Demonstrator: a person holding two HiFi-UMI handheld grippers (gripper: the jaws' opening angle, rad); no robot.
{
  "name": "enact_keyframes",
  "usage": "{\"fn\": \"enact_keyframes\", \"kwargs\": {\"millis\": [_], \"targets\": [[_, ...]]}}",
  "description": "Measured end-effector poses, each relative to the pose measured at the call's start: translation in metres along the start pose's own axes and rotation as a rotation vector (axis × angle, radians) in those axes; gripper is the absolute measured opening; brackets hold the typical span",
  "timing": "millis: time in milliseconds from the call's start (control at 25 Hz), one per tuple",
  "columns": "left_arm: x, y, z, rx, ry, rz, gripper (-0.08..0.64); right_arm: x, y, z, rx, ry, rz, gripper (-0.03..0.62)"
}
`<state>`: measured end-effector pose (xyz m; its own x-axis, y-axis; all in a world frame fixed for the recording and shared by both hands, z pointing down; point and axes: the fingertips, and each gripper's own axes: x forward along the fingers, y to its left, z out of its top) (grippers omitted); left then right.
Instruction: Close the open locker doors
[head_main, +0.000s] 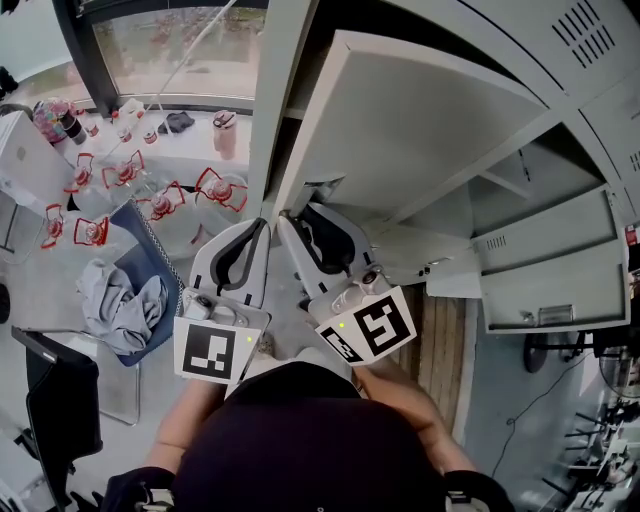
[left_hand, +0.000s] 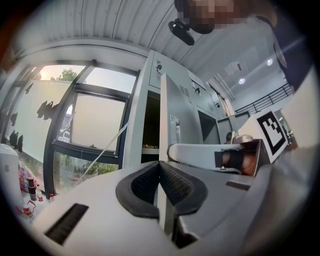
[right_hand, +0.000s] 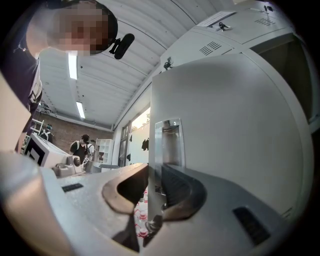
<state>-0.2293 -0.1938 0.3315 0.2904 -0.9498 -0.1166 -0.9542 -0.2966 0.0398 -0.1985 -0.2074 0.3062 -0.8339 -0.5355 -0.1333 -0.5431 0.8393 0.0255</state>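
Locker door (head_main: 420, 120): a tall grey sheet-metal door, swung wide out from the bank of lockers (head_main: 590, 60), its free edge towards us
Where to hold: the free edge beside the recessed pull (right_hand: 167, 142); we judge that a push there, far from the hinge side, swings it most easily
Handling: we judge it stiff, smooth and light to swing; painted metal may slip between pads, and a hard shove could slam it
Right gripper (right_hand: 150, 172): jaws spread astride that free edge, one pad close against the door's face, a gap showing at the other, so no pinch
Left gripper (left_hand: 159, 167): jaws pressed together on nothing, held just beside the right one
Second door (head_main: 560, 270): further right in the head view, another locker door also hangs open
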Motion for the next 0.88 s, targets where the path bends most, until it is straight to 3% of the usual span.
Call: {"fn": "enact_keyframes", "kwargs": {"millis": [880], "targets": [[0.013,0.007,-0.011,-0.019,0.015,0.004,0.000,0.017,-0.011,-0.003,0.026,-0.002,0.014,0.060]]}}
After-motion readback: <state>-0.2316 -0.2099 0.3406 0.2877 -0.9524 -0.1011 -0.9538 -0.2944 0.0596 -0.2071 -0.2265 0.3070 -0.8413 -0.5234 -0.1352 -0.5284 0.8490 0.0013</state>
